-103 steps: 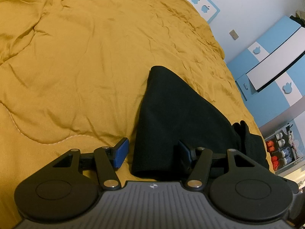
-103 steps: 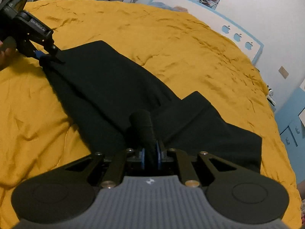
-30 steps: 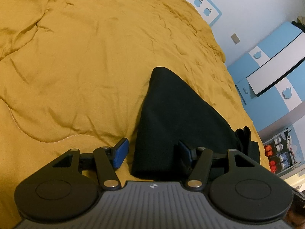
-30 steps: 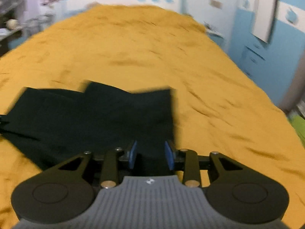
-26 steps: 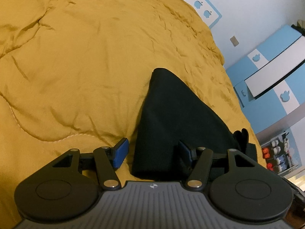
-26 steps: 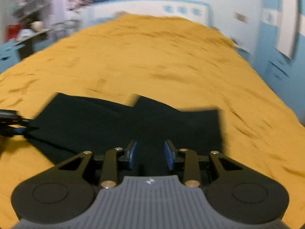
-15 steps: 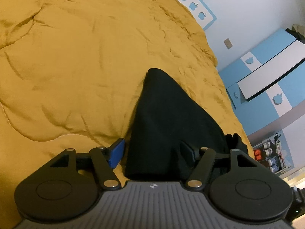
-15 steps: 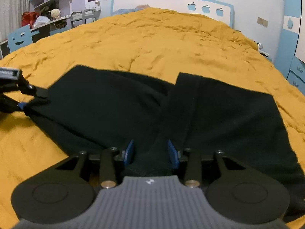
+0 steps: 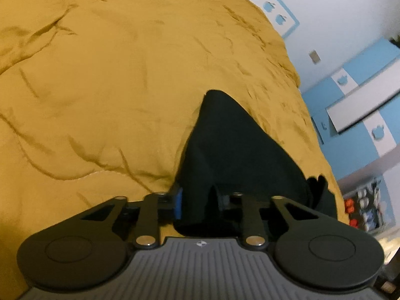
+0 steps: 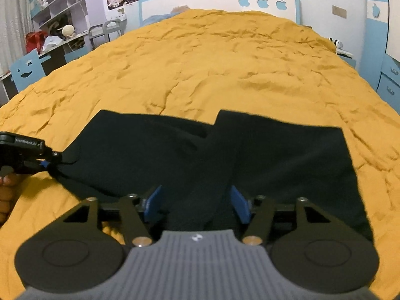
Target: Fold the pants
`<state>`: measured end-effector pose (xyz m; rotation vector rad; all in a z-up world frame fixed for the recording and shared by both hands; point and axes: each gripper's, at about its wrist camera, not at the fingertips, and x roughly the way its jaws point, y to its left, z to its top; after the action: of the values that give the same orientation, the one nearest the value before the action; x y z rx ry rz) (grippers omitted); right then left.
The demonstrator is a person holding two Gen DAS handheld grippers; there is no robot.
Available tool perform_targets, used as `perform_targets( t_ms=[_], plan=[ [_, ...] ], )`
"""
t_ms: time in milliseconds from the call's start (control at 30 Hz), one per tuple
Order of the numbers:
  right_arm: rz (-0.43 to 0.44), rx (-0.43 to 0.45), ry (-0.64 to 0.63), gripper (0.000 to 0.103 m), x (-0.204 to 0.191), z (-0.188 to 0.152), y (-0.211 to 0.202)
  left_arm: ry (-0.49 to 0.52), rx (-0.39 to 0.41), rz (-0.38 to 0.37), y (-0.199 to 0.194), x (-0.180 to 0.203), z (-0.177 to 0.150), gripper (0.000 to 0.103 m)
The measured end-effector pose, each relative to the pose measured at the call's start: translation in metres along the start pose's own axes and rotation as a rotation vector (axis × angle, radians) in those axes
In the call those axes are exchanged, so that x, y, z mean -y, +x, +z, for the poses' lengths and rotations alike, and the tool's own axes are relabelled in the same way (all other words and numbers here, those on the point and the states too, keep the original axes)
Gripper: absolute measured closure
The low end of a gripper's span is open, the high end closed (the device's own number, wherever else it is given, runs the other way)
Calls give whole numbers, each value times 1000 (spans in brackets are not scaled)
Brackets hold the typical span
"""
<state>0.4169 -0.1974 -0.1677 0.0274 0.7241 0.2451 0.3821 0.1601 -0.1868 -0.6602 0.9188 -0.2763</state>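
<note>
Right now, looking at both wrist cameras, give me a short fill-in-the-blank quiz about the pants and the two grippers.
1. The black pants lie on a ____ bedspread.
2. The left gripper is ____ on the pants' fabric.
3. The right gripper has its jaws ____, fabric lying between them.
4. The headboard shows three blue ____ shapes.

Missing words: yellow; shut; open; apple

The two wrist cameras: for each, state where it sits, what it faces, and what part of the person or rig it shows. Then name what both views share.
Left wrist: on the left gripper, looking along the black pants across the yellow bedspread toward blue cabinets; fingers closed on cloth.
Right wrist: on the right gripper, open over the pants, facing the headboard; the person's hand shows.
Shared: pants, bedspread, left gripper.
</note>
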Motion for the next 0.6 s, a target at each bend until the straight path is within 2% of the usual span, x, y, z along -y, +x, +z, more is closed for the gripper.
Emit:
perform_targets(
  t_ms=[67,200,400,600],
  plan=[
    [9,11,6,41,8,2,-1,-19,12,24,-4,8,1,89],
    [38,44,64,41,30,1,-8,54,51,117,-12,44,3,91],
    [84,35,136,41,61,3,-16,149,119,138,-23,114,4,92],
    [127,37,212,41,89,6,-29,227,154,167,-30,171,-4,92]
  ],
)
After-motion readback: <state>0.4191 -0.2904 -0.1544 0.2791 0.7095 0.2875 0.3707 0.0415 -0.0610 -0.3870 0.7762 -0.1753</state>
